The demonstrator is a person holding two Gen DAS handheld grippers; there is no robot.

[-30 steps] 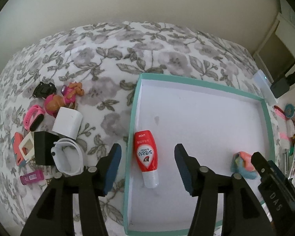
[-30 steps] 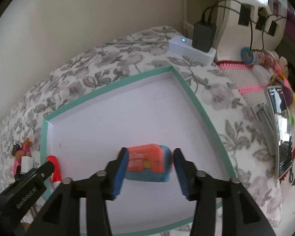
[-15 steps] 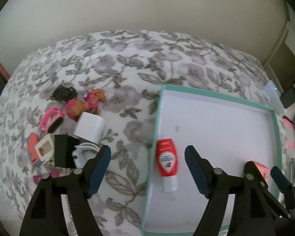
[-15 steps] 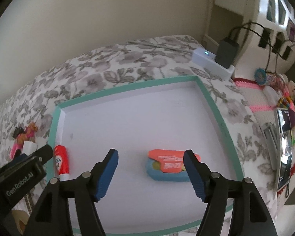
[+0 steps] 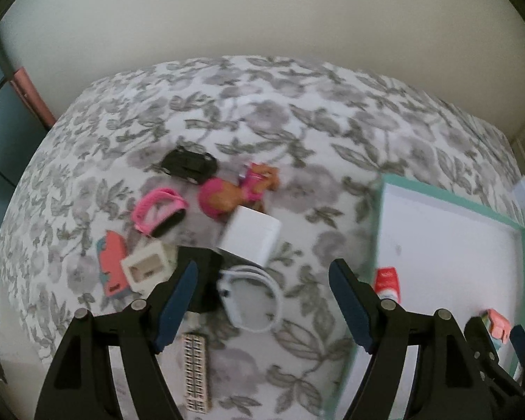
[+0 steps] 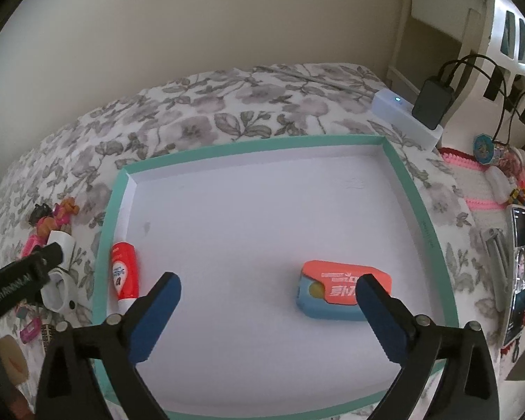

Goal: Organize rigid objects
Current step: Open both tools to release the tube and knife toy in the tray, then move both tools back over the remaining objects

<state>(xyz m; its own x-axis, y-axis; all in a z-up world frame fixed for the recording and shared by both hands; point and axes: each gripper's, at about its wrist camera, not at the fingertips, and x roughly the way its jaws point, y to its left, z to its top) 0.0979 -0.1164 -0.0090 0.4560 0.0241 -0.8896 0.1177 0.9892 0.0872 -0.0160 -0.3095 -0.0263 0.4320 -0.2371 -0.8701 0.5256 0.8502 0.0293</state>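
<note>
the right gripper (image 6: 267,309), jaws now wide and empty, has let go of the orange correction tape (image 6: 344,294), left at 4 o'clock in the teal tray (image 6: 420,206). the left gripper (image 5: 262,301), wide and empty too, has swung to the pile around the white charger (image 5: 250,234).

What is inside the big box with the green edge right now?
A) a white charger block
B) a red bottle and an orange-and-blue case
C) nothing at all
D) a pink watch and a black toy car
B: the red bottle and the orange-and-blue case lie on the white floor of the box; the other things lie outside on the bedspread.
</note>
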